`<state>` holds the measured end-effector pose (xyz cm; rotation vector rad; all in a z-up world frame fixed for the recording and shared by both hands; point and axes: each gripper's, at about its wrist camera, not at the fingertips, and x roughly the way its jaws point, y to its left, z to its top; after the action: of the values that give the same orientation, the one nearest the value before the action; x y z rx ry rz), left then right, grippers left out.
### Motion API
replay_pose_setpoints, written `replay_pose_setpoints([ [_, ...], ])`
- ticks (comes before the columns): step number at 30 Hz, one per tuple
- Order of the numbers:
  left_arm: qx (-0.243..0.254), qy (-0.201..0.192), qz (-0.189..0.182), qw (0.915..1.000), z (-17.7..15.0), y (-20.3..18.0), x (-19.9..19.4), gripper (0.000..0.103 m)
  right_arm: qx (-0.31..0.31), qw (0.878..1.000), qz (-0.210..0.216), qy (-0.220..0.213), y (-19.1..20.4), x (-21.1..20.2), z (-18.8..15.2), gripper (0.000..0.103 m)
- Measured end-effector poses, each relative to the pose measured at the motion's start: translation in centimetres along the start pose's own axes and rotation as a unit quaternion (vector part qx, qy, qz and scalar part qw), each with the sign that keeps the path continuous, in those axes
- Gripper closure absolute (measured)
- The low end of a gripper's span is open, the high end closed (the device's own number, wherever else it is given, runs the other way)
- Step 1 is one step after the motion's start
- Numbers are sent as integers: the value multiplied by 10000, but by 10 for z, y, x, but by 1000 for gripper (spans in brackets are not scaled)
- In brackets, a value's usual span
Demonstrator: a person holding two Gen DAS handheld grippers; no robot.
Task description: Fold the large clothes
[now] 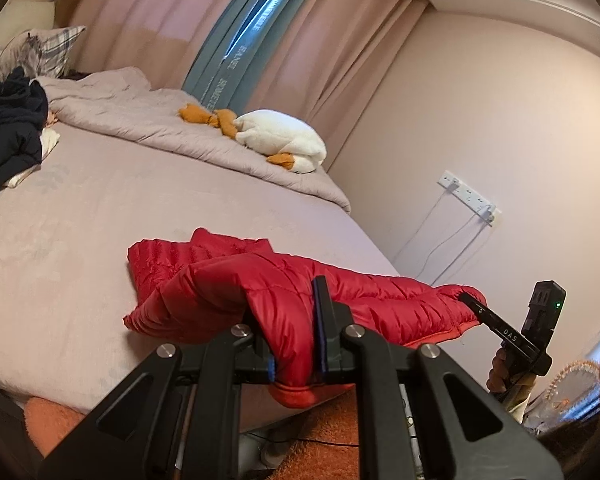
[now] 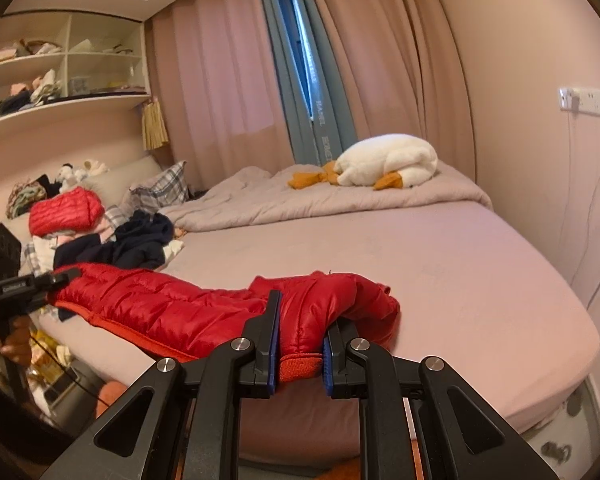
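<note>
Red puffer jacket (image 2: 172, 312) over bed edge (image 2: 500, 320), hem between right hand-held gripper (image 2: 300, 344) pads.

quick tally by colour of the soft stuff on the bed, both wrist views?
Red puffer jackets: 2, one held by the left gripper and right gripper, one on the pile by the pillows
Dark navy garment: 1
White plush goose: 1
Plaid pillow: 1
Total: 5

"DAS" stands on the right gripper (image 1: 512, 334); the curtain's (image 1: 224, 76) lettering is unreadable.
</note>
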<state>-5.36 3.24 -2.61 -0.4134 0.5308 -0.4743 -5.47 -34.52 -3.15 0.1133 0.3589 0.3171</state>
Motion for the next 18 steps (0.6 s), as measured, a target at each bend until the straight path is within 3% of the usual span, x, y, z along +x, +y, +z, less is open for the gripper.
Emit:
replay_pose_setpoints([
  [9,-205,182,431,9987,10,20,39,87,144,9993,-126,324,-9,47,14,86],
  [18,-520,520,847,9937,41,47,86,87,258,9977,-137,608,-16,97,35,86],
])
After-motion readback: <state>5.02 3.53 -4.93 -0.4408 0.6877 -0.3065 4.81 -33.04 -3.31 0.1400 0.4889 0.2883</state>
